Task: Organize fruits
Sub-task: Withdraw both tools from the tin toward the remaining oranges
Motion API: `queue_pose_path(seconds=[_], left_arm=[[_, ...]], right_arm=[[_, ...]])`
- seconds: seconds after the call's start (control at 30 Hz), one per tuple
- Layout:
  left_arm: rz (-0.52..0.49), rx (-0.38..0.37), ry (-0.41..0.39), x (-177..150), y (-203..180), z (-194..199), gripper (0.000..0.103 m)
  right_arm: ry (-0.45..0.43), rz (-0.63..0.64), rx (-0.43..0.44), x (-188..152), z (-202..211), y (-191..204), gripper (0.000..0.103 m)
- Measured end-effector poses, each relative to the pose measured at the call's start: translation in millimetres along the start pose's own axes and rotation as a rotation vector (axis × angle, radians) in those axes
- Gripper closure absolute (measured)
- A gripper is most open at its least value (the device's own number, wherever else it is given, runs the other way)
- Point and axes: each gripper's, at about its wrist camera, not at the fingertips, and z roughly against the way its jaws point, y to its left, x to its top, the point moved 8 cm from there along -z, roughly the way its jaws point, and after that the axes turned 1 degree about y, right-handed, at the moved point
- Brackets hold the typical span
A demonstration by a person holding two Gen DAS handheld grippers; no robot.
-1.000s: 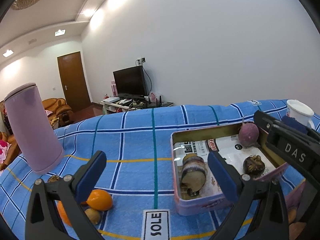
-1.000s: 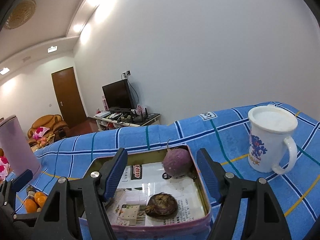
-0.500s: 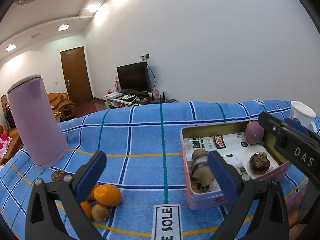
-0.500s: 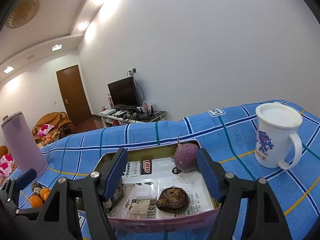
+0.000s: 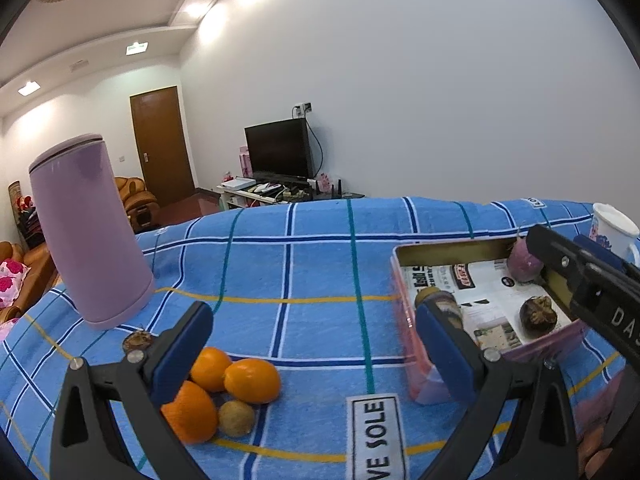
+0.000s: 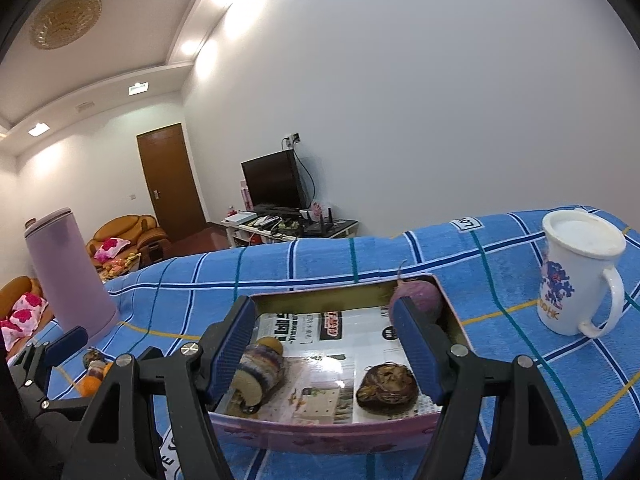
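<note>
My left gripper point(image 5: 312, 350) is wide open, nothing held, hovering over the blue checked cloth point(image 5: 320, 264). Just ahead of its left finger sits the fruit cluster: three oranges point(image 5: 251, 380), glossy and bright, touching each other; one small tan round fruit point(image 5: 236, 418) pressed against them on the near side; one dark wrinkled fruit point(image 5: 136, 341) a bit further out, beside the finger tip. Beyond that, far left, one tall lilac canister point(image 5: 90, 232), upright.

Ahead of my left gripper's right finger is the pink tin point(image 5: 404, 344), open, lined with printed paper. My right gripper point(image 6: 324, 346) is also spread wide and empty, hanging right over the near edge of that tin point(image 6: 320, 436). Inside, counted from the right view: one banded brown-purple piece point(image 6: 262, 372) lying on its side just behind my left finger, one dark shrivelled fruit point(image 6: 386, 388) between the fingers near the front wall, one purple round one with a stem point(image 6: 420, 300) in the far corner behind my right finger. Three items in the tin, none touching.

One white mug point(image 6: 576, 276) with blue print stands well to the right of my right gripper, handle turned right
</note>
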Motion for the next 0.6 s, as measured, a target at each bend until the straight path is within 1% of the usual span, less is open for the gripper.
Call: queue_pose_path(seconds=[0.23, 0.47, 0.6], left_arm=[[0.007, 0.009, 0.022, -5.6, 19.0, 0.1, 0.0], [0.039, 0.02, 0.055, -11.3, 40.7, -5.2, 0.0], [0.029, 0.039, 0.061, -12.4, 50.9, -7.5, 0.0]], right_arm=[[0.005, 0.025, 0.027, -3.7, 0.4, 11.8, 0.03], [0.011, 0.049, 0.047, -6.6, -0.2, 20.8, 0.03], [0.023, 0.049, 0.05, -7.8, -0.5, 23.1, 0.03]])
